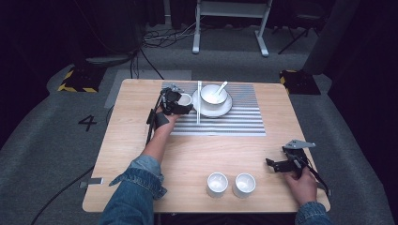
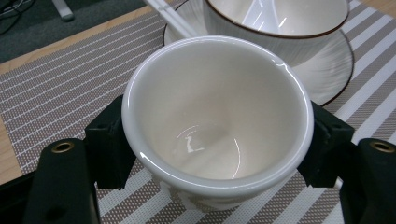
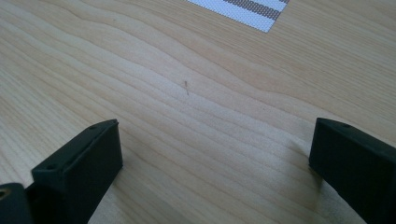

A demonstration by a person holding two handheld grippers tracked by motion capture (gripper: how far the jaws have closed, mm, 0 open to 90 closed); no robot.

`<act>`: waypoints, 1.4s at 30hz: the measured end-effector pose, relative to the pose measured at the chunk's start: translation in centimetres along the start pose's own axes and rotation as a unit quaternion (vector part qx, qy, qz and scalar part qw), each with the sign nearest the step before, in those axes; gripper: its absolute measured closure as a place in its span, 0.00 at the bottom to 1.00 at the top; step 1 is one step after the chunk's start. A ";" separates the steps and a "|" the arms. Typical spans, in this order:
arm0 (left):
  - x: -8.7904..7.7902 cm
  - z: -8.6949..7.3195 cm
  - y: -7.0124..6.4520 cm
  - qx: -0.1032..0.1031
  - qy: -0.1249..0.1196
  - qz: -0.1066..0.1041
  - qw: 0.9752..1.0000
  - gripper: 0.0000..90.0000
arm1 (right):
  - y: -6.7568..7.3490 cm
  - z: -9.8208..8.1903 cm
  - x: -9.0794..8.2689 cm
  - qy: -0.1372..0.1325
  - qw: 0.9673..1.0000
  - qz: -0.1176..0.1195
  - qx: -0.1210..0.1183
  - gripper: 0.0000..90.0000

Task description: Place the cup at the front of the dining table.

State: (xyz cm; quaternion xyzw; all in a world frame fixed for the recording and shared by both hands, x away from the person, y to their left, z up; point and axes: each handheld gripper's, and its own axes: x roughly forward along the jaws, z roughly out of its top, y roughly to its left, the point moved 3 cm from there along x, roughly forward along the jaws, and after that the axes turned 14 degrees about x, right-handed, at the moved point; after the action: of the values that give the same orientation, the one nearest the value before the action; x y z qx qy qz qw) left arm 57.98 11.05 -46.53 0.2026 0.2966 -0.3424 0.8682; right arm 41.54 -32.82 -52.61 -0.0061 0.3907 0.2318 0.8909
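Observation:
My left gripper (image 1: 184,104) is shut on a small white cup (image 2: 217,116), its black jaws pressing the cup's two sides. The cup (image 1: 185,99) hangs upright and empty, low over the striped placemat (image 1: 234,123), just left of a white bowl (image 1: 214,93) with a spoon in it on a white plate (image 1: 224,109). White chopsticks (image 1: 199,101) lie between cup and plate. My right gripper (image 1: 274,165) rests near the table's right front edge, open, with bare wood between its jaws (image 3: 215,149).
Two more white cups (image 1: 217,183) (image 1: 245,184) stand side by side near the front edge of the wooden table (image 1: 126,140). Beyond the table are grey carpet, cables and a white stand's legs (image 1: 230,28).

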 end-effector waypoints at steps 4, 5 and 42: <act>0.6 -0.5 0.2 -0.003 0.008 0.001 1.000 0.29 | 0.0 0.0 0.0 0.000 1.000 0.000 0.000 0.03; 0.8 -0.7 0.2 -0.006 0.014 0.002 1.000 0.29 | 0.0 0.0 0.0 0.000 1.000 0.000 0.000 0.03; 0.5 -0.7 -0.4 -0.022 0.031 -0.004 0.999 0.23 | 0.0 0.0 0.0 -0.001 1.000 -0.001 0.002 0.03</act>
State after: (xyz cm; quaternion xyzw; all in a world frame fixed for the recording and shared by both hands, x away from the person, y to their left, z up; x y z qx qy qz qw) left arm 57.75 10.88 -47.46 0.1929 0.3313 -0.3332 0.8614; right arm 41.55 -32.81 -52.61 -0.0050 0.3905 0.2302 0.8913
